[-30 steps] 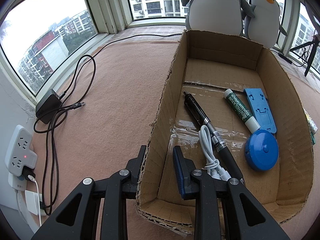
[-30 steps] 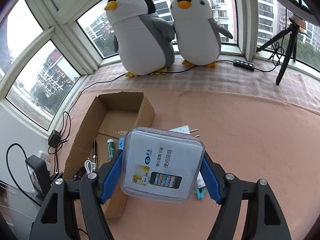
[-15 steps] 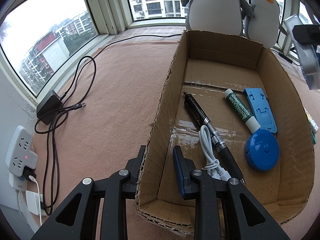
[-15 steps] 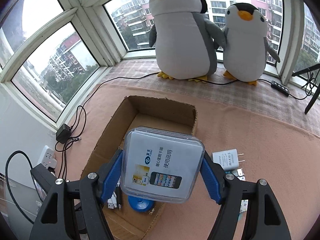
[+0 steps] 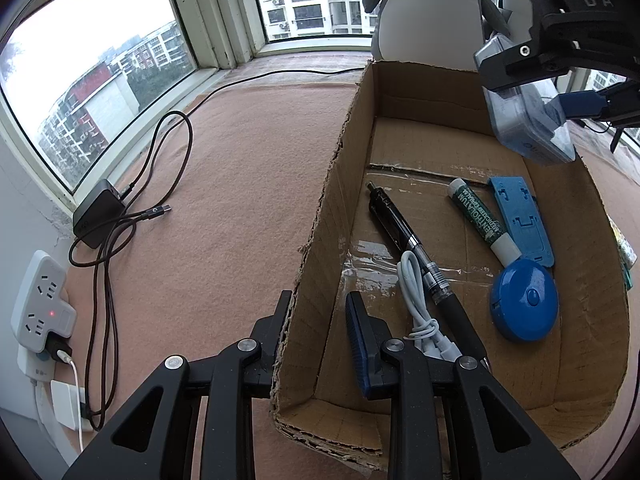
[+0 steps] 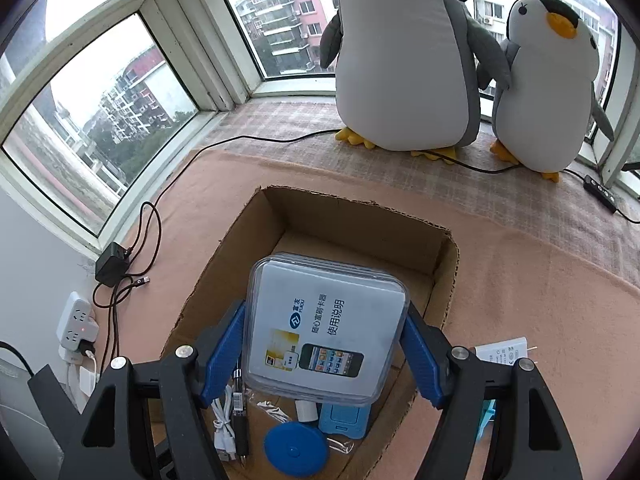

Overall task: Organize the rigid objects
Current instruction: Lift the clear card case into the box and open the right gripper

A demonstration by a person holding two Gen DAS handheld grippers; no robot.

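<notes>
My right gripper is shut on a clear plastic case with a printed card inside. It holds the case in the air over the open cardboard box. From the left wrist view the case hangs above the box's far right part. My left gripper straddles the box's left wall, one finger outside and one inside, closed on it. In the box lie a black pen, a white cable, a green-labelled tube, a blue stand and a blue round disc.
Two plush penguins stand on the sill behind the box. A white plug adapter lies right of the box. A black charger with a cord and a wall power strip are at the left.
My right gripper has carried the case left and forward, from beside the box to above it, and now shows in the left wrist view. The left gripper has not moved.
</notes>
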